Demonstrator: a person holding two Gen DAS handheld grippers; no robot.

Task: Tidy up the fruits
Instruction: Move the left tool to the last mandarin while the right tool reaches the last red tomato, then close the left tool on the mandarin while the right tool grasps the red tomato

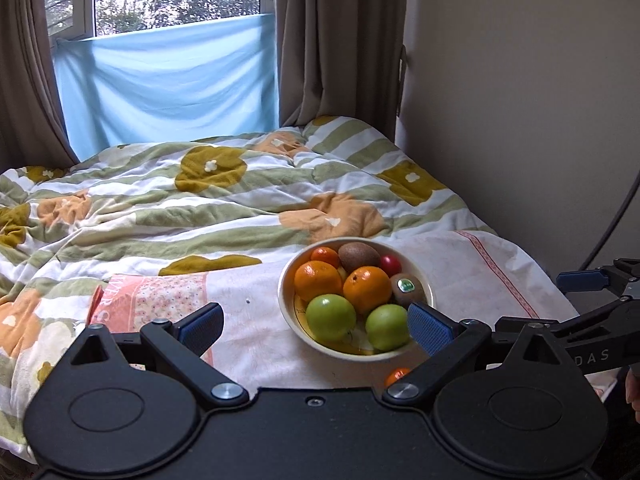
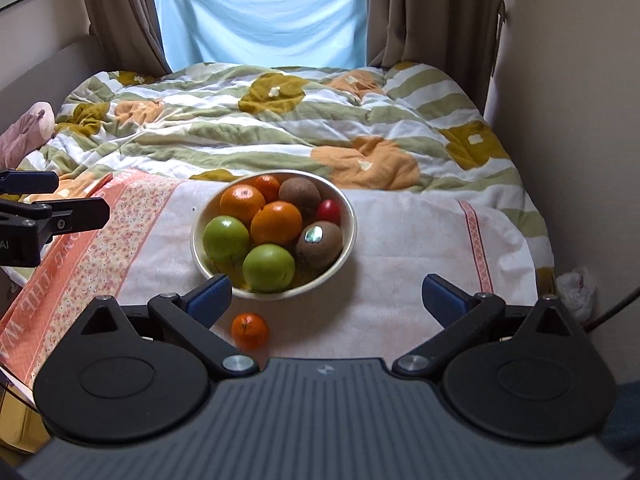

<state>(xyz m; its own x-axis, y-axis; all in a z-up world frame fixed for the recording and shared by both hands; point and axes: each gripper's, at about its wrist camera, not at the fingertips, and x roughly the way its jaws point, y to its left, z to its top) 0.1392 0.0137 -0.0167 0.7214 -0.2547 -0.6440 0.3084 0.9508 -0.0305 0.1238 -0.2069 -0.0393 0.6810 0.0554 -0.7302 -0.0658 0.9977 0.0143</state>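
A cream bowl (image 1: 286, 300) (image 2: 349, 216) sits on a white towel on the bed. It holds two green apples (image 1: 331, 317) (image 2: 226, 239), oranges (image 1: 367, 289) (image 2: 276, 223), two kiwis (image 1: 359, 256) (image 2: 319, 242) and a small red fruit (image 1: 390, 265) (image 2: 329, 211). A small tangerine (image 2: 250, 331) (image 1: 396, 376) lies on the towel in front of the bowl. My left gripper (image 1: 316, 330) is open and empty, just before the bowl. My right gripper (image 2: 326, 300) is open and empty, over the towel near the bowl and tangerine.
A pink floral towel (image 1: 160, 300) (image 2: 80, 248) lies left of the bowl. A striped quilt (image 1: 200, 200) (image 2: 280, 120) covers the bed behind. A wall (image 1: 520, 120) runs along the right side. Curtains and a blue cloth hang at the window.
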